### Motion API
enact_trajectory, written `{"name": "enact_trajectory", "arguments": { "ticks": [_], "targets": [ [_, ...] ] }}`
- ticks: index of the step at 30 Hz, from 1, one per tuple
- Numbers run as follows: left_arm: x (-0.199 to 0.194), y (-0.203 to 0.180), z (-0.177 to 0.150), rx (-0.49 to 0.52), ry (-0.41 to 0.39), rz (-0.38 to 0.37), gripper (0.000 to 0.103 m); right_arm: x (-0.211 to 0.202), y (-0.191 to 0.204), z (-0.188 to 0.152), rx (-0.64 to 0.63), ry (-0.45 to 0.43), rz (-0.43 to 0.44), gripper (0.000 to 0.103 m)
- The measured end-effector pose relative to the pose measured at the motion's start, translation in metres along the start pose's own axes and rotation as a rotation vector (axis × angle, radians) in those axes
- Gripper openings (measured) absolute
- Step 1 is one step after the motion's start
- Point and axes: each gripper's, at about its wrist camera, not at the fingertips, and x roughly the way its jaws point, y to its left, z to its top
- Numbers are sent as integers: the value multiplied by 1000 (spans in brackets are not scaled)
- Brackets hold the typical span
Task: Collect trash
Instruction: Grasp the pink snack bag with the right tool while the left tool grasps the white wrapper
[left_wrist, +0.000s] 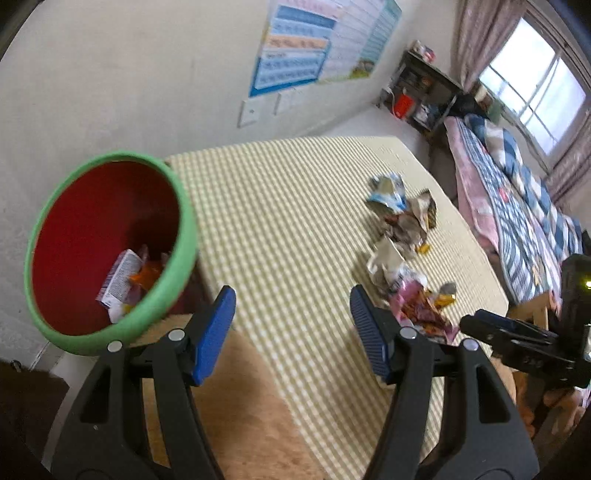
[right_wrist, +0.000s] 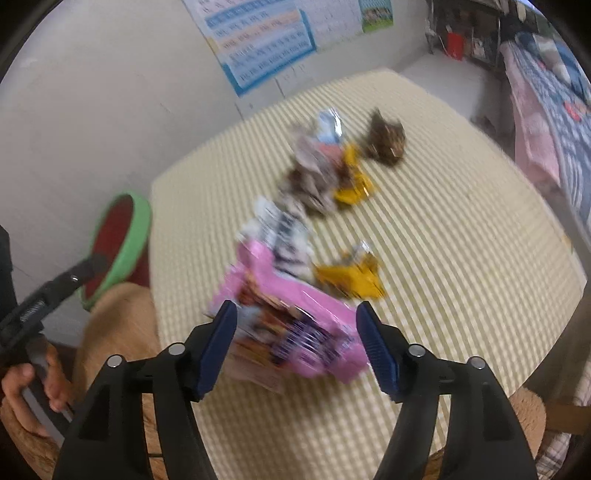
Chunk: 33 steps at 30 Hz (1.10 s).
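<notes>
I'm between pickups: some trash already lies in the bin (left_wrist: 110, 247), and wrappers are still scattered on the table (right_wrist: 461, 258). My right tongs (right_wrist: 297, 345) stand spread, nothing pinched, angled down over the pink wrapper (right_wrist: 295, 317), which lies on the table's near edge. Next I'd lower them astride it and squeeze. My left tongs (left_wrist: 291, 334) are spread and empty too, tilted down just beside the bin's rim.
</notes>
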Motion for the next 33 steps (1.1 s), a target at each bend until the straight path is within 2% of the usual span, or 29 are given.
{"name": "enact_trajectory", "arguments": {
  "ticks": [7,9,10,11,13,14,17,22,26,30,33],
  "targets": [
    [6,-15,-5,35,33,25,61,36,-7,-8,-3,84,48,68],
    [7,-16,-5,32,37,34,61,41,-5,-10,-4,85,67,68],
    [7,-17,-5,32,38,38,61,41,-5,-12,-9,80,75,64],
    [7,-18,-5,35,38,44,61,42,-3,-11,-13,79,91,54],
    [7,-23,-4,42,35,50,61,40,-1,-14,-15,79,132,43],
    [7,-25,-3,44,33,50,61,38,1,-16,-23,70,131,34],
    [10,-31,0,56,28,48,61,32,2,-20,-19,56,159,22],
    [23,-50,11,85,27,18,61,7,-16,-26,72,-3,238,18],
    [52,-72,19,118,60,-17,61,-17,-29,-28,148,-103,234,18],
    [79,-90,19,140,98,-27,60,-35,-39,-28,204,-195,186,18],
    [97,-102,19,163,129,-20,56,-39,-46,-29,244,-210,197,18]
  ]
}}
